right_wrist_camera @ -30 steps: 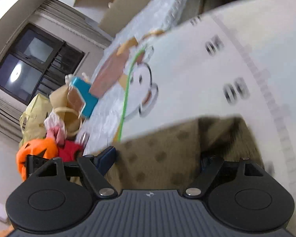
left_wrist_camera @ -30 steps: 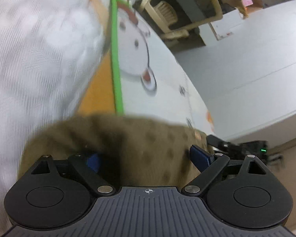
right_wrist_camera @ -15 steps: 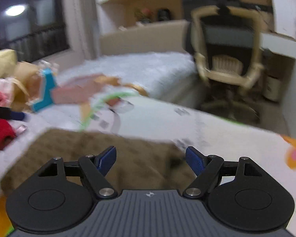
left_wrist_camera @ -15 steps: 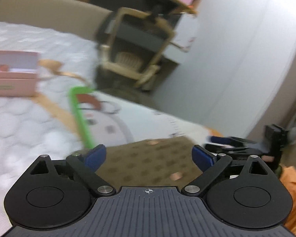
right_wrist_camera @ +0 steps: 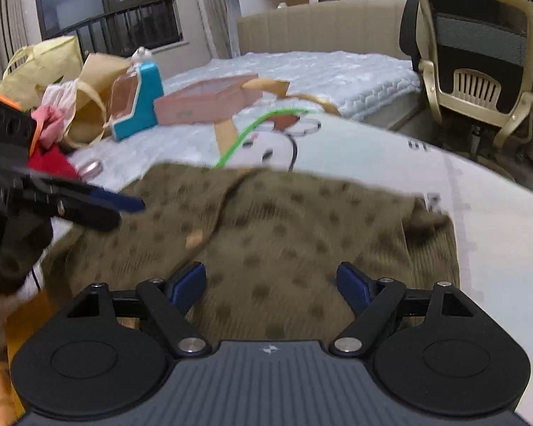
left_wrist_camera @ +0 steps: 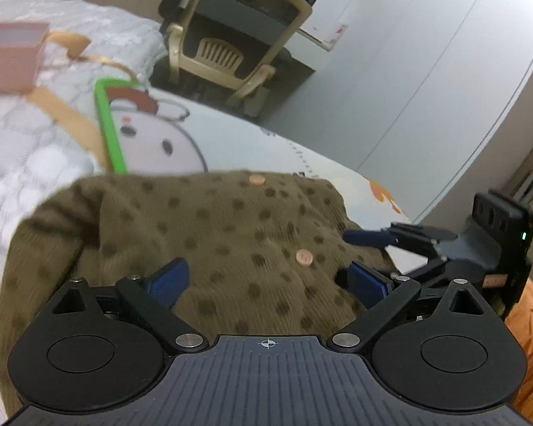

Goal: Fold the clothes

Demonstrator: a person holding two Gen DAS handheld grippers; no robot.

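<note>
An olive-brown dotted cardigan (left_wrist_camera: 213,227) with pale buttons lies bunched on a white cartoon-print mat (left_wrist_camera: 231,142). My left gripper (left_wrist_camera: 268,280) hovers just over its near edge, open, with cloth under the fingers but not pinched. In the right wrist view the same cardigan (right_wrist_camera: 295,220) spreads across the mat (right_wrist_camera: 391,163), and my right gripper (right_wrist_camera: 272,284) stands open above it. The two grippers are side by side: the right one's blue finger (left_wrist_camera: 367,238) shows at the garment's right edge, the left one's finger (right_wrist_camera: 119,201) at its left edge.
A pink box (right_wrist_camera: 202,101), a blue case (right_wrist_camera: 138,103) and paper bags (right_wrist_camera: 89,106) sit on the white quilt (left_wrist_camera: 17,149) beyond the mat. A beige office chair (left_wrist_camera: 231,35) stands past the bed. Orange fabric (left_wrist_camera: 529,337) lies at the near right.
Both grippers swung from a steep tilt to level. The cardigan, earlier up against the fingers, now lies on the mat, and both jaws stand wide above it.
</note>
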